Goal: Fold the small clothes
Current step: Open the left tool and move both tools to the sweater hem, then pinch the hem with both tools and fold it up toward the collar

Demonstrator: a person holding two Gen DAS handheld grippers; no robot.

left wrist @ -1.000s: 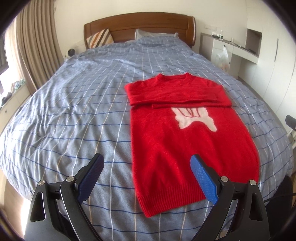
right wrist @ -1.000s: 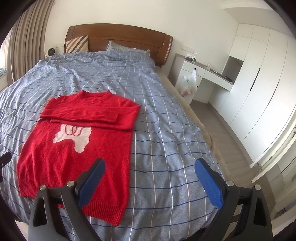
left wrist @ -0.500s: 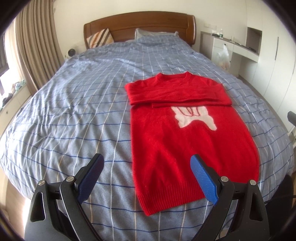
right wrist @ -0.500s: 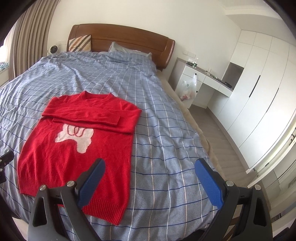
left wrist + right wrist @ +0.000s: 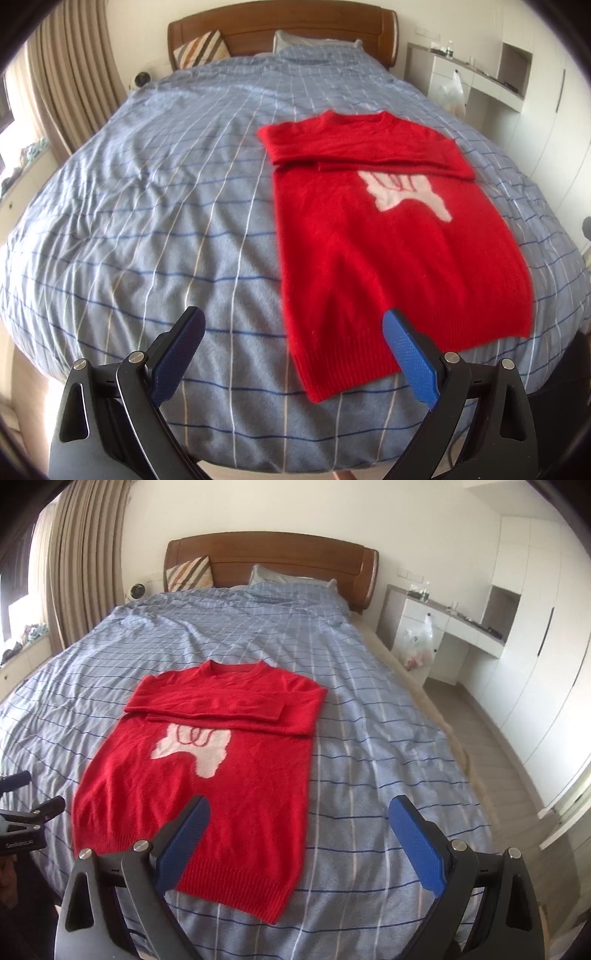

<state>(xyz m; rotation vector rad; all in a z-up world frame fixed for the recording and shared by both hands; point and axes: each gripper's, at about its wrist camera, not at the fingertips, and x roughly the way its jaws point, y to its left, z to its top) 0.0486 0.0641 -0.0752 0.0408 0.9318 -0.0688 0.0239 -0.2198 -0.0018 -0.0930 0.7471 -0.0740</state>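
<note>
A small red sweater [image 5: 388,240] [image 5: 207,775] with a white motif lies flat on the blue checked bed, both sleeves folded across its chest, hem toward me. My left gripper [image 5: 293,325] hangs open above the foot of the bed, its right finger over the hem's left corner. My right gripper [image 5: 299,812] is open too, its left finger over the lower right part of the sweater. Neither holds anything. The left gripper's tool shows at the left edge of the right wrist view.
The bed [image 5: 369,701] has a wooden headboard [image 5: 273,554] with pillows against it. Curtains [image 5: 66,74] hang at the left. A white desk with a plastic bag [image 5: 417,642] and wardrobes [image 5: 535,627] line the right wall, with bare floor between.
The right wrist view has swung left, so the sweater now sits nearer its centre. The left wrist view has shifted slightly left. Both grippers stay open and the sweater has not moved.
</note>
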